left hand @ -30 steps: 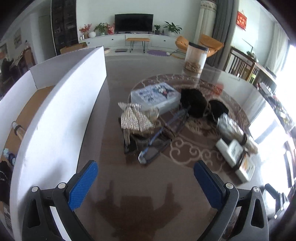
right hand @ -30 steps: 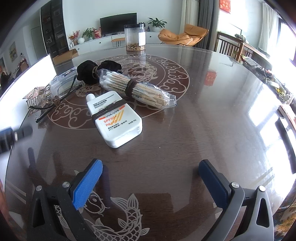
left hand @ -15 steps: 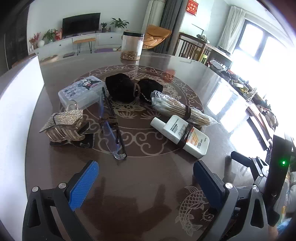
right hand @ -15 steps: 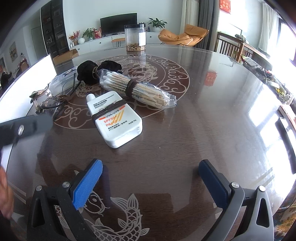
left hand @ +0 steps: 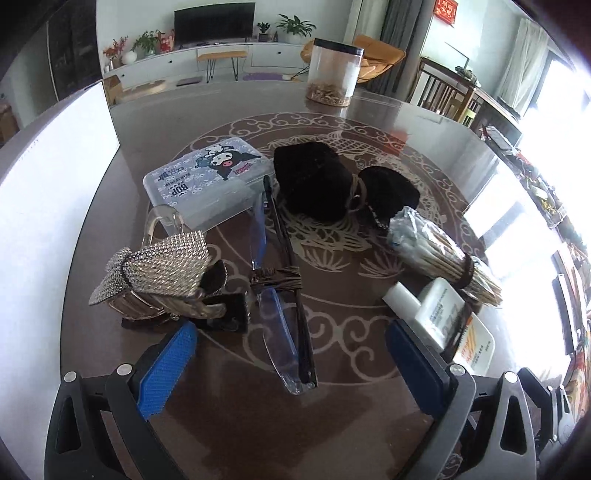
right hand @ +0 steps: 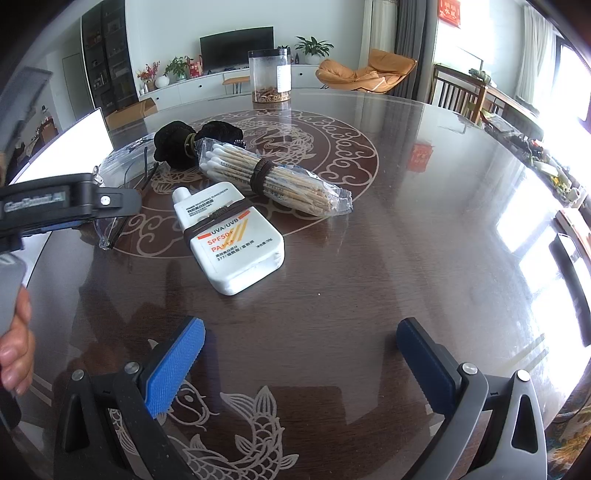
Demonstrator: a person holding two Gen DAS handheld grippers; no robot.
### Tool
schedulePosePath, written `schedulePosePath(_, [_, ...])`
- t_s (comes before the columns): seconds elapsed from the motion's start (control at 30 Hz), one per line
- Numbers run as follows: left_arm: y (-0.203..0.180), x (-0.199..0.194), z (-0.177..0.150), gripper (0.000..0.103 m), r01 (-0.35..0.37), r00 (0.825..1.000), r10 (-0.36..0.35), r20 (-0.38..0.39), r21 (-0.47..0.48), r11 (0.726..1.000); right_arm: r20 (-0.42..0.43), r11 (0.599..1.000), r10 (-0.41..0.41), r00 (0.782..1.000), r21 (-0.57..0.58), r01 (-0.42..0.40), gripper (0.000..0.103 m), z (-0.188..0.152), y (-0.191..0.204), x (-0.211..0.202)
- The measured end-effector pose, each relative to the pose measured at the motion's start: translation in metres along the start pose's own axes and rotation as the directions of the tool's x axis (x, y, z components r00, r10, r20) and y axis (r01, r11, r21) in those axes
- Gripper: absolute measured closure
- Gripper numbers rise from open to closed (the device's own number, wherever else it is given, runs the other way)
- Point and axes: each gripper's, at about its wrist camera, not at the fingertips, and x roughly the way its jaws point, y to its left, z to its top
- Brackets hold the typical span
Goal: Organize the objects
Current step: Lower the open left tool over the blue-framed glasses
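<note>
Two bound glasses (left hand: 284,295), glossy patterned table (right hand: 406,240).

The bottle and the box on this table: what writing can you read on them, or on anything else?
"UVA/UVB", "SPF50+", "PA+++", "377": white bottle.
Its small print near the cap and the Chinese lines lower down: too small to read.
"BOP": cartoon box, seen upside down; its other print is blurred.
Lettering on the left tool: blurred.
Red hanging on the wall: unreadable.

Glasses (left hand: 284,310) mid-table, rhinestone clip (left hand: 159,280) to their left, sunscreen bottle (right hand: 231,240) right, swab bundle (right hand: 273,181) behind the bottle.
</note>
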Motion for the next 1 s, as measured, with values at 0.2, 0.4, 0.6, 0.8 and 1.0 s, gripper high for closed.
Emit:
schedulePosePath(0.2, [0.004, 0.018, 0.008, 0.0, -0.064, 0.998, 0.064, -0.022, 0.025, 0.998, 0.0, 1.0, 0.002, 1.0, -0.001, -0.002, 0.0, 0.0, 0.0, 0.0])
schedulePosePath(0.4, [0.0, 0.025, 0.017, 0.0, -0.094, 0.995, 0.096, -0.034, 0.065, 0.993, 0.002, 1.0, 0.002, 1.0, -0.001, -0.002, 0.0, 0.0, 0.0, -0.001])
schedulePosePath(0.6, [-0.001, 0.027, 0.024, 0.0, -0.107, 0.991, 0.111, -0.072, 0.055, 0.993, 0.003, 1.0, 0.002, 1.0, -0.001, -0.002, 0.0, 0.001, 0.0, -0.001])
schedulePosePath(0.8, [-0.002, 0.027, 0.028, 0.0, -0.104, 0.987, 0.11, -0.116, 0.058, 0.993, 0.004, 1.0, 0.002, 1.0, -0.001, -0.002, 0.0, 0.001, 0.0, -0.001])
schedulePosePath(1.0, [-0.003, 0.028, 0.029, 0.0, -0.084, 0.988, 0.094, -0.124, 0.089, 0.992, 0.004, 1.0, 0.002, 1.0, -0.001, -0.002, 0.0, 0.001, 0.0, -0.001])
